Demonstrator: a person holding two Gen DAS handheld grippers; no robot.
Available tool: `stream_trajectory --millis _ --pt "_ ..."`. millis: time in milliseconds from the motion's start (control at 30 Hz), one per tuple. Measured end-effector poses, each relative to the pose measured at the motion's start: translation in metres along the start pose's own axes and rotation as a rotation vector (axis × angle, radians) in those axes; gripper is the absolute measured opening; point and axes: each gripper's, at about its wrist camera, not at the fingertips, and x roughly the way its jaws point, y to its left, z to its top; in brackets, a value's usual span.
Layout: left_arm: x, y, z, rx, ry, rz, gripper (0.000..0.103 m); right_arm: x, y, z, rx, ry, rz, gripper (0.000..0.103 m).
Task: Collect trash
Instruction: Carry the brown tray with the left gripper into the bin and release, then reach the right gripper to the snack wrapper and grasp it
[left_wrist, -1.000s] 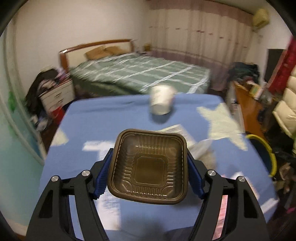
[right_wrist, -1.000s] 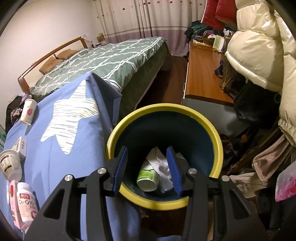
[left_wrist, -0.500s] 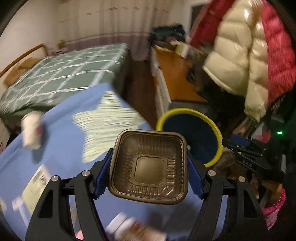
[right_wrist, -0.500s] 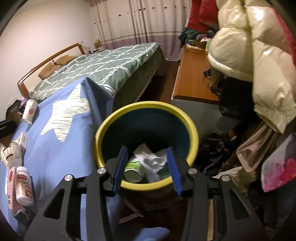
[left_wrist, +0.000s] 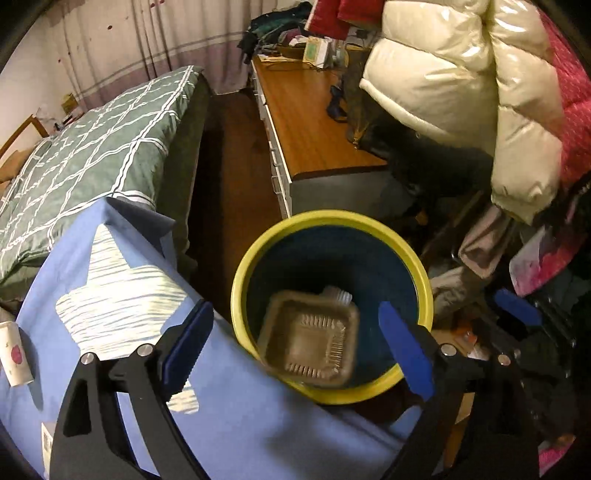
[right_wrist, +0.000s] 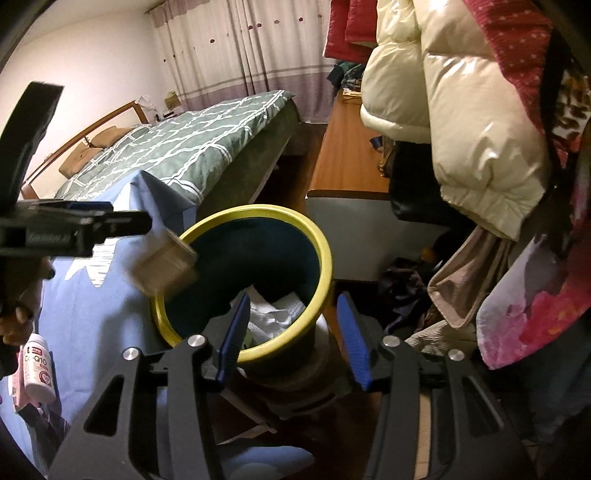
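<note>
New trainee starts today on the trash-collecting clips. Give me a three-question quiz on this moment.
1. True or false: the left hand-held gripper is clamped on the brown plastic tray.
2. What colour is the rim of the trash bin?
3. What lies in the bin in the right wrist view? A) crumpled white paper B) a shoe C) a pillow

Key:
1. False: its jaws are opening and the tray, blurred, is clear of both.
2. Yellow.
3. A
</note>
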Motion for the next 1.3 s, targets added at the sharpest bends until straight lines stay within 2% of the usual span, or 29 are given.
stream_trajectory --millis 100,167,267,367,467,600,733,867,1000,1133,1300 --pt "-0.019 0.013 -0.003 -0.058 -0.032 -0.021 0.090 -0.001 0.001 0.000 0.003 -0.003 0.008 0.047" --pt "-0.050 0.026 -0.011 -0.088 -0.090 -0.018 0.091 0.000 0.004 -0.001 0.000 0.000 0.016 0.047" --pt "-0.105 0.048 -0.035 -0.152 -0.194 0.027 0.095 0.002 0.016 -0.005 -0.025 0.009 0.041 0.047" --pt "-0.160 0.077 -0.079 -0.249 -0.281 0.087 0.096 0.004 0.035 -0.008 -0.056 0.026 0.092 0.047" --pt "-0.199 0.105 -0.129 -0.356 -0.343 0.125 0.097 0.005 0.059 -0.012 -0.092 0.043 0.139 0.047" --pt "-0.243 0.137 -0.214 -0.483 -0.406 0.248 0.098 0.003 0.100 -0.018 -0.162 0.063 0.219 0.047" --pt "-0.271 0.161 -0.290 -0.622 -0.434 0.363 0.098 -0.006 0.141 -0.024 -0.239 0.072 0.279 0.047" --pt "-0.286 0.176 -0.346 -0.709 -0.430 0.473 0.098 -0.019 0.183 -0.020 -0.317 0.072 0.356 0.047" --pt "-0.299 0.188 -0.391 -0.757 -0.428 0.510 0.098 -0.034 0.222 -0.012 -0.379 0.068 0.449 0.047" --pt "-0.302 0.194 -0.412 -0.785 -0.442 0.503 0.098 -0.050 0.252 -0.012 -0.428 0.078 0.533 0.047" --pt "-0.300 0.196 -0.419 -0.785 -0.442 0.503 0.098 -0.052 0.248 -0.035 -0.456 0.152 0.532 0.047"
